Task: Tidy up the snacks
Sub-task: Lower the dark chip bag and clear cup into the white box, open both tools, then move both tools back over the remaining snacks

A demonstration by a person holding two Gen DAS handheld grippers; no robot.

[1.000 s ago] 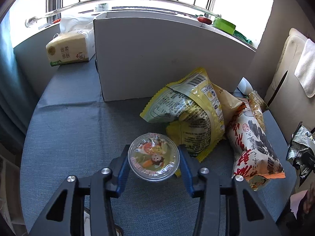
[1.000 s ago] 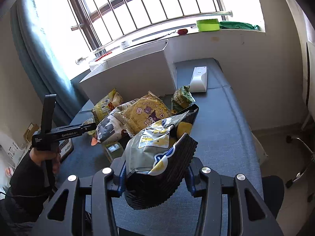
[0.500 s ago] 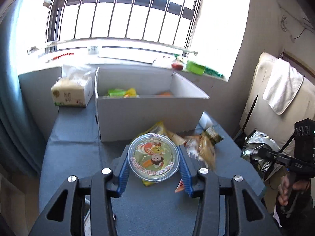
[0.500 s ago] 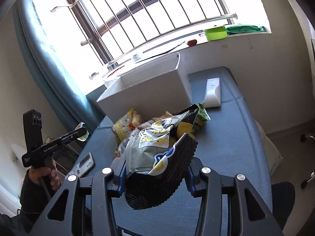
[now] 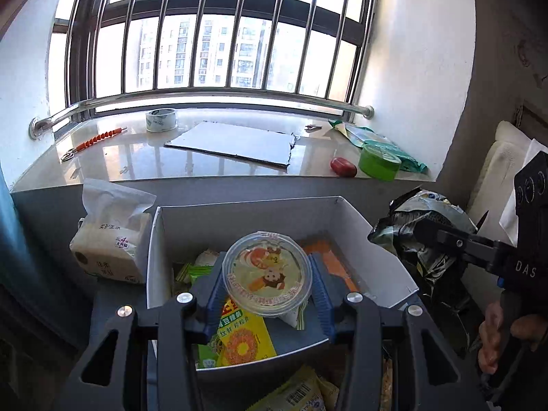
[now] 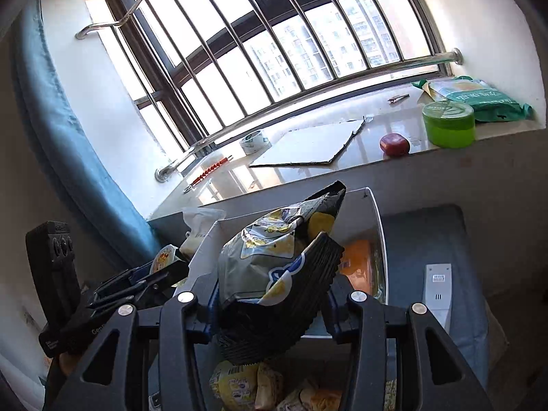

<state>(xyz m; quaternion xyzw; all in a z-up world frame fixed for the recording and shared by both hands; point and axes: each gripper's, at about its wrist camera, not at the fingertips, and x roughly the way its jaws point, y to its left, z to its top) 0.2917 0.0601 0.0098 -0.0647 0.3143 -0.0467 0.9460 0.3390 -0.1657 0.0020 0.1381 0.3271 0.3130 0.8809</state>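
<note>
**A:** Left wrist view first. What are your left tongs (image 5: 267, 303) doing?

**B:** They're clamped on the round jelly cup (image 5: 267, 272), one blue pad against each side of its rim, foil lid facing up at the camera. You grip it across its widest part, I'd say so it can't slip downward.

**A:** And where is it relative to the tongs' target?

**B:** Right over the white box (image 5: 383, 250), whose open top lies just ahead of and below your fingertips. A yellow packet (image 5: 243, 339) already sits in the box beneath the cup. The tissue pack (image 5: 109, 246) stands to the left of the tongs, outside the box.

**A:** Now the right wrist view.

**B:** Your right tongs (image 6: 270, 303) are closed on the grey-and-black chip bag (image 6: 274, 267), pinching its crimped lower end so the puffed body stands up ahead of the fingers. It hangs above the box's near wall. An orange packet (image 6: 358, 267) lies inside, just right of the bag.

**A:** Judgement?

**B:** Both snacks look poised for release into the box.
</note>
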